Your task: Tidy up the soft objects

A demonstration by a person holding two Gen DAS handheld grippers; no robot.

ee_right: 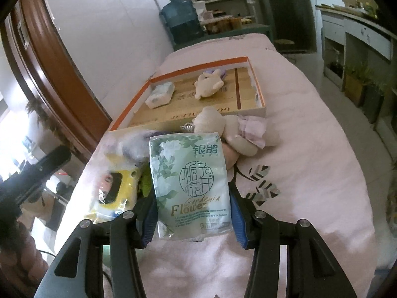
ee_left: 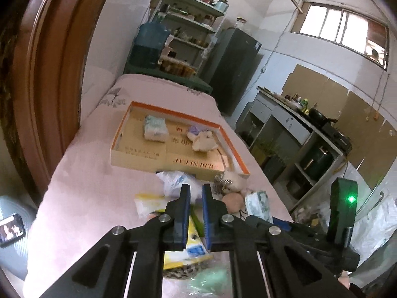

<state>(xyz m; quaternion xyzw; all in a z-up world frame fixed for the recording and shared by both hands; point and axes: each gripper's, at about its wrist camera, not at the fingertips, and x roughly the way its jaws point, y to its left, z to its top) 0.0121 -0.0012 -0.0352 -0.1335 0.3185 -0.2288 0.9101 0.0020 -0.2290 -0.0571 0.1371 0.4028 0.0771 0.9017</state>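
My right gripper is shut on a green-and-white tissue pack, pads pressing on both its sides, held above the pink bed; the same pack shows in the left wrist view. My left gripper hovers over the clutter with its blue pads almost together. A yellow packet shows in the narrow gap, but I cannot tell whether it is pinched. Ahead lies a shallow orange-rimmed box holding a tissue pack and a cream plush toy.
A plush bear in a lilac dress and a white plastic bag lie in front of the box, beside a yellow packet. The bed cover stretches to the right. A wooden door frame stands left; a counter right.
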